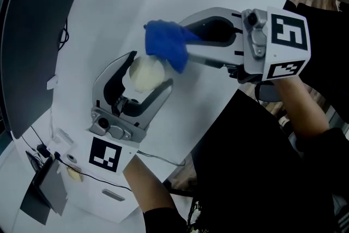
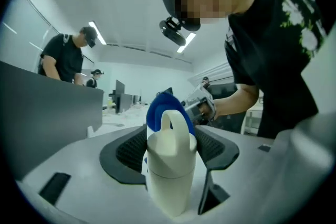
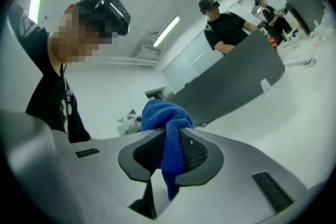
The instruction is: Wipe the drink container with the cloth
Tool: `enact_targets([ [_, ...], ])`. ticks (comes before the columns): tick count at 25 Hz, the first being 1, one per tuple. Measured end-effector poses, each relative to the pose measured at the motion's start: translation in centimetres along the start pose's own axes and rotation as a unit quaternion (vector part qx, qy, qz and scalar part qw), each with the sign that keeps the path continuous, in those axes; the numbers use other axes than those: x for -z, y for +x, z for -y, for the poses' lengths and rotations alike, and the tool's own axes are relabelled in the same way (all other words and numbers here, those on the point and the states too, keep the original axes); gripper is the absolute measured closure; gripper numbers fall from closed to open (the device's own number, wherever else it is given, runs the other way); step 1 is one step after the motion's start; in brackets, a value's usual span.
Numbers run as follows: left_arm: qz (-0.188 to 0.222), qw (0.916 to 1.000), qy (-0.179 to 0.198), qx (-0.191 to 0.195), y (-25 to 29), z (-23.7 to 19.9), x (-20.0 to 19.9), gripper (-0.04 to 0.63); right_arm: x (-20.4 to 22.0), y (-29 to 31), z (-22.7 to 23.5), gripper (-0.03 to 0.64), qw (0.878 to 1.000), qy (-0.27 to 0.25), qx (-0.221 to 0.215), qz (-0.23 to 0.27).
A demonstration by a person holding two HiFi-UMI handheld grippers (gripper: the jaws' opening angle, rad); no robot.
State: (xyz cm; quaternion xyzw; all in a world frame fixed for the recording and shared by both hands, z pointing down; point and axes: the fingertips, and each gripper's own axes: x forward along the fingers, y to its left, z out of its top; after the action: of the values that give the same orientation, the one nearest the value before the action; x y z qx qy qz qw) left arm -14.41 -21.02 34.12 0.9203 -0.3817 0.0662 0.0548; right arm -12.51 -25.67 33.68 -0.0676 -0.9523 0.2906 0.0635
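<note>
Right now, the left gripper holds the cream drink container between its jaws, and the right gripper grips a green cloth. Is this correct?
Not quite. The cloth is blue, not green, as the right gripper view shows. The rest stands: the left gripper holds the cream drink container between its jaws, and the right gripper grips the cloth.

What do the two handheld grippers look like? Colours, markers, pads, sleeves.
The left gripper and the right gripper both have pale grey bodies with curved jaws, lined inside with black ribbed pads. Each carries a white cube with black square markers at its rear. The person wears a black short-sleeved top, and the forearms are uncovered.
</note>
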Motion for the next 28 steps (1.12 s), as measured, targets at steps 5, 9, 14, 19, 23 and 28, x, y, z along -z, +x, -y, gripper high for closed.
enact_targets([
  [5, 0.005, 0.9988, -0.01, 0.047, 0.3, 0.4, -0.2, 0.313, 9.1, 2.0, 4.0, 0.572, 0.985, -0.037, 0.087, -0.145],
  [9, 0.007, 0.9991, -0.014, 0.04, 0.3, 0.6, -0.3, 0.313, 13.2, 2.4, 5.4, 0.572, 0.946, -0.133, 0.142, -0.261],
  [14, -0.038, 0.9973, -0.027, -0.057, -0.2, 0.1, 0.0, 0.313, 13.2, 2.3, 5.6, 0.572, 0.923, -0.196, 0.15, -0.296],
  [19, -0.077, 0.9614, -0.033, -0.262, -0.5, -0.4, 0.8, 0.305, 13.5, 2.4, 5.6, 0.572, 0.92, -0.203, 0.173, -0.286],
  [23, -0.086, 0.9448, -0.02, -0.316, 0.5, -1.1, 0.4, 0.308, 11.8, 1.6, 4.6, 0.572, 0.935, -0.187, 0.186, -0.236],
  [28, -0.062, 0.991, 0.073, -0.094, 0.6, 1.1, 0.8, 0.311, 2.0, -0.5, 0.2, 0.572, 0.988, -0.093, 0.126, -0.015],
])
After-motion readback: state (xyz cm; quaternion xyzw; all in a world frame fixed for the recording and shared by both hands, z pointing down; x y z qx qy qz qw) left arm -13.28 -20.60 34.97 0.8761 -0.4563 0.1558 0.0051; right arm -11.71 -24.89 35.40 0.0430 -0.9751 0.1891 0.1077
